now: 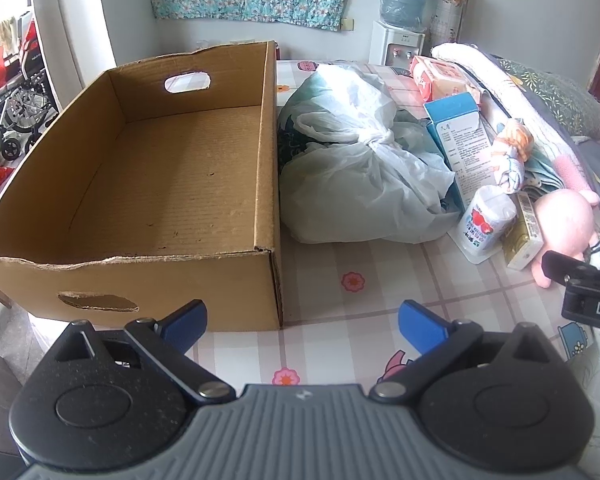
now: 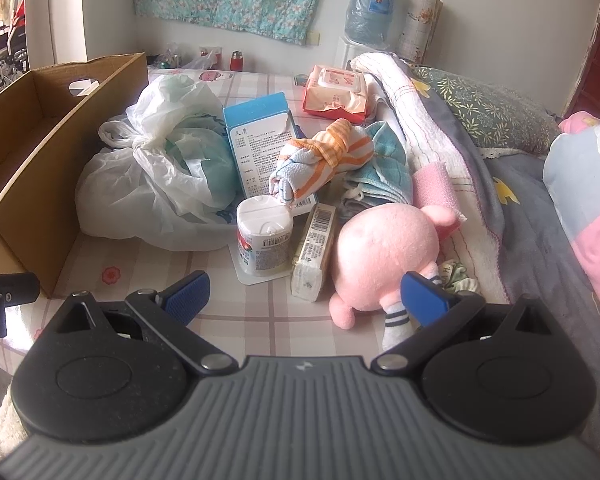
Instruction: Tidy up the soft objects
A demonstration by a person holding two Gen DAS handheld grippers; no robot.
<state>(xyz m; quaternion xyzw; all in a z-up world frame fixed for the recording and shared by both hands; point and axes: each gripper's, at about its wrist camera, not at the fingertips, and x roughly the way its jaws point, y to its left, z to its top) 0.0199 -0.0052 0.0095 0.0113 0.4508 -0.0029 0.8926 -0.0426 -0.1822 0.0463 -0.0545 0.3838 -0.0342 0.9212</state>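
An empty cardboard box (image 1: 172,184) sits on the checked table, also at the left of the right wrist view (image 2: 40,140). My left gripper (image 1: 302,322) is open and empty just in front of the box's right corner. A pink plush pig (image 2: 384,252) lies on the table, seen also in the left wrist view (image 1: 560,224). My right gripper (image 2: 306,298) is open and empty just in front of the pig, its right finger near the pig's striped leg. A knotted orange-striped cloth (image 2: 324,160) and a tied white plastic bag (image 2: 160,160) lie behind.
A blue-white carton (image 2: 264,148), a white canister (image 2: 264,236), a yellow box (image 2: 314,252) and a wipes pack (image 2: 336,92) stand among the soft things. Folded towels and bedding (image 2: 460,140) lie at the right. A water dispenser (image 1: 400,20) stands at the back.
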